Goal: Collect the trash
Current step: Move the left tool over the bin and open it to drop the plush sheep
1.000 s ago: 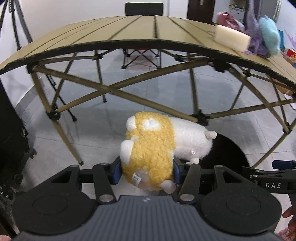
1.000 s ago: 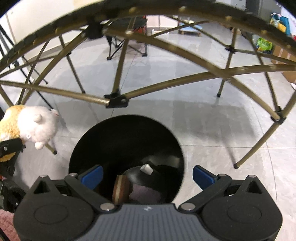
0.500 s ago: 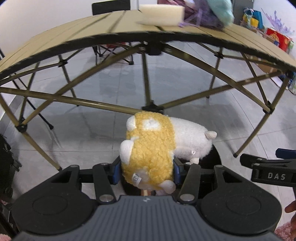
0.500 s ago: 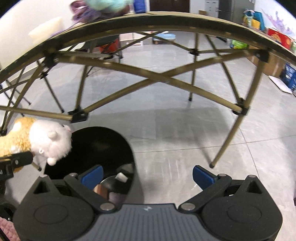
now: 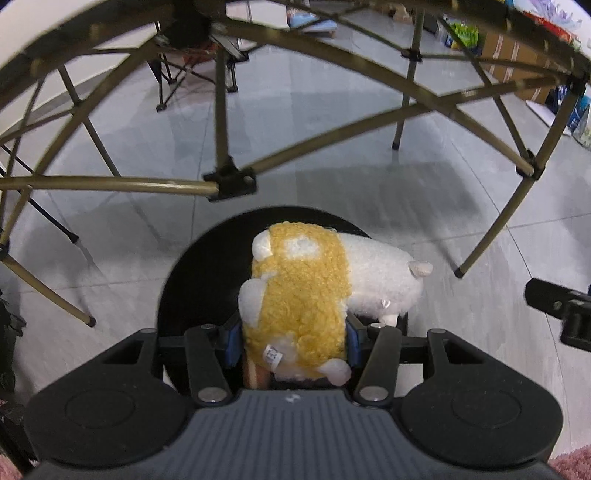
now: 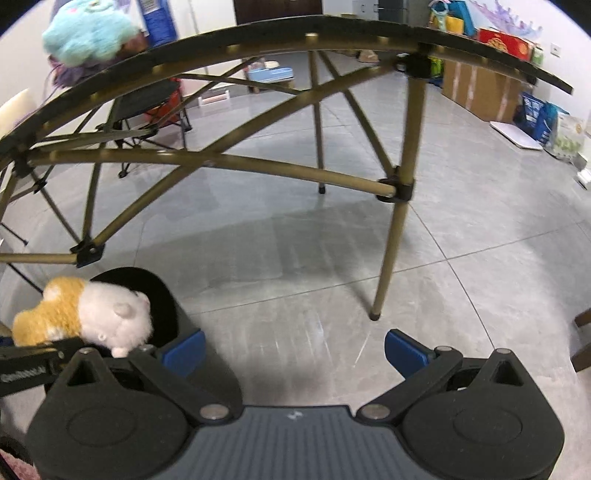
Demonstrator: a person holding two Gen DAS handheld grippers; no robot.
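My left gripper (image 5: 291, 343) is shut on a yellow and white plush toy (image 5: 317, 291) and holds it right above the open mouth of a black round trash bin (image 5: 195, 284) on the floor. The toy (image 6: 85, 314) and the bin (image 6: 162, 295) also show at the lower left of the right wrist view. My right gripper (image 6: 293, 350) is open and empty, off to the right of the bin, over bare grey floor. Part of it (image 5: 561, 306) shows at the right edge of the left wrist view.
A folding table with olive metal legs and cross bars (image 6: 395, 188) stands just beyond the bin. A teal plush (image 6: 88, 29) lies on the tabletop. Cardboard boxes (image 6: 476, 88) and bags line the far right wall. A folding chair (image 5: 192, 70) stands behind the table.
My left gripper has carried the plush toy rightward and lower until it is over the bin. My right gripper has swung to the right, away from the bin, and stays open.
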